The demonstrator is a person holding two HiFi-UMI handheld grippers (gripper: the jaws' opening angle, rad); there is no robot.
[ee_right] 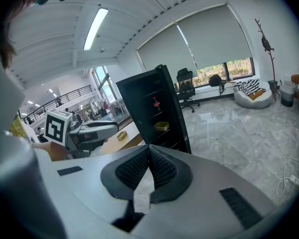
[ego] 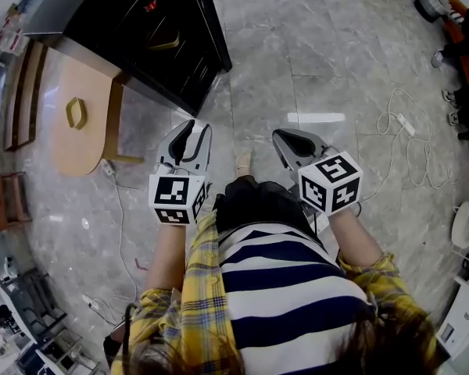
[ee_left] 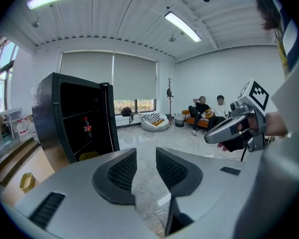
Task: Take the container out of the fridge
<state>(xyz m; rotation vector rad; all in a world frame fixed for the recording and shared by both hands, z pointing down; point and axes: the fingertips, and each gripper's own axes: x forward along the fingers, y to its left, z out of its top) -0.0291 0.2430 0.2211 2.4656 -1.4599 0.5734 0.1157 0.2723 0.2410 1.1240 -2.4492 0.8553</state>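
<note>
Yellow container (ee_right: 162, 126) inside fridge (ee_right: 139, 99) (on a shelf), well apart from left gripper (ee_left: 146, 158), fingers apart, and right gripper (ee_right: 148, 152), fingers closed; both empty.

I see a glossy grey stone-look floor (ego: 313, 45), a gloss-black fridge (ego: 160, 41) and a pale, matt wooden desk (ego: 70, 148)

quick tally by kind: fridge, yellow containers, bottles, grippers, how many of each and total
fridge: 1
yellow containers: 2 (fridge container, tabletop container)
red bottle: 1
grippers: 2 (left gripper, right gripper)
total: 6
</note>
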